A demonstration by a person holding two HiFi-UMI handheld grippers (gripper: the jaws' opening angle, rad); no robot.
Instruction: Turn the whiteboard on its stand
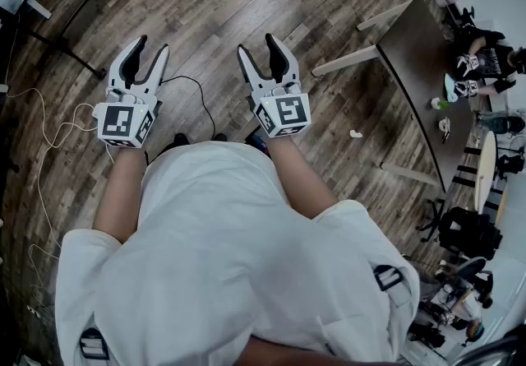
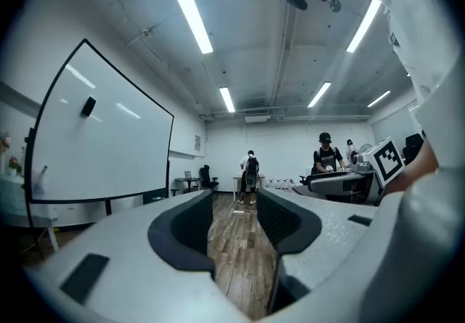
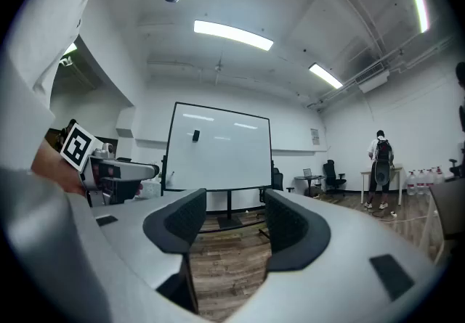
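Whiteboard: it stood upright on its stand with its broad white face toward me. I judged it not yet turned, since neither tool had reached it.
Dark block: it sat high on the whiteboard's face, left of the middle. It may have been an eraser, but it was too small to tell.
Left gripper: its jaws were apart, with only floor showing between them. I held it level and well apart from the whiteboard, which lay off to its left, so this tool pointed past the board's right edge and not at it.
Right gripper: its jaws were also apart and empty. I held it level and aimed square at the whiteboard, with the stand's post showing in the gap, and it too was well apart from the board.
Why open: I judged that I kept both tools wide to be ready for the whiteboard's frame, one on each side edge, where a push would swing it best.
Floor: wood planks ran from my feet toward the whiteboard's stand.
Bystander: this person stood at a far table, well to the right of the whiteboard with their back turned. I judged them outside the board's swing.
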